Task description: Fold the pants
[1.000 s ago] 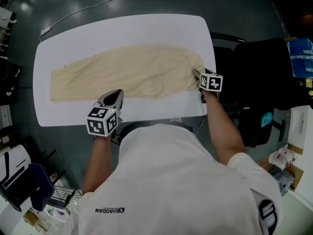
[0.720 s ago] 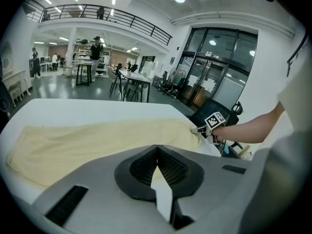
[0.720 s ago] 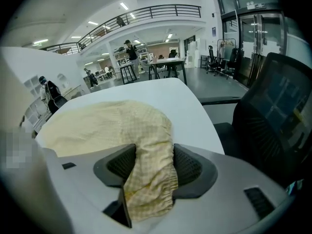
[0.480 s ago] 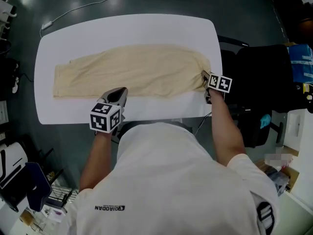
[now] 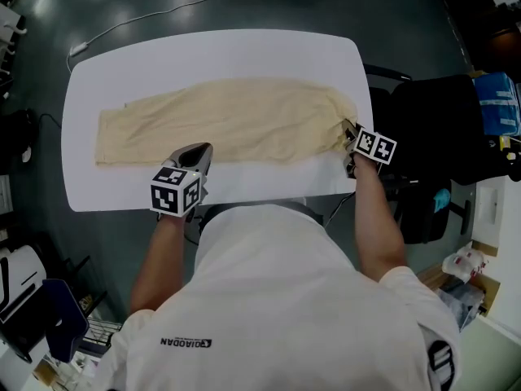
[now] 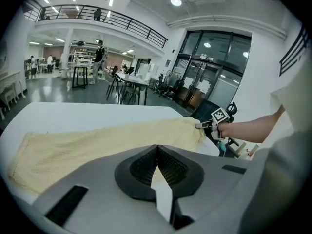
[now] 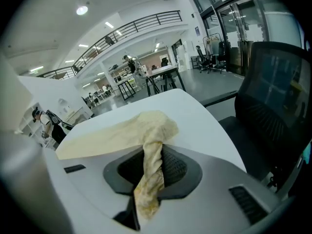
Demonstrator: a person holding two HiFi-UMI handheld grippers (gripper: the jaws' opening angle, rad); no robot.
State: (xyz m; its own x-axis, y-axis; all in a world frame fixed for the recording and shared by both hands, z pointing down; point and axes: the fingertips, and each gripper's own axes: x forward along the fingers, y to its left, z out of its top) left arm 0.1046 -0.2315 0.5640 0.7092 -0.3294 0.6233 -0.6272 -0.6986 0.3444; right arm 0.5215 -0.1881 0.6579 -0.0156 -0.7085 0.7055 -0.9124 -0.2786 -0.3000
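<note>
Right gripper (image 5: 352, 137) pinches the right end of the pants (image 5: 228, 120); left gripper (image 5: 195, 155) sits at their near edge with its fingers together.

The pants lie flat and lengthwise across the white table (image 5: 244, 51), wide end at its right edge. The right fingers have just been closing and now clamp a bunched twist of that end's cloth. The left fingers meet with nothing between them. The step looks like taking hold for the first fold. To do it well, the pinch should catch both layers, not just a wrinkle. The left gripper likely needs a matching hold on the same end, so the edge lifts straight and carries over toward the leg ends without dragging the rest.
</note>
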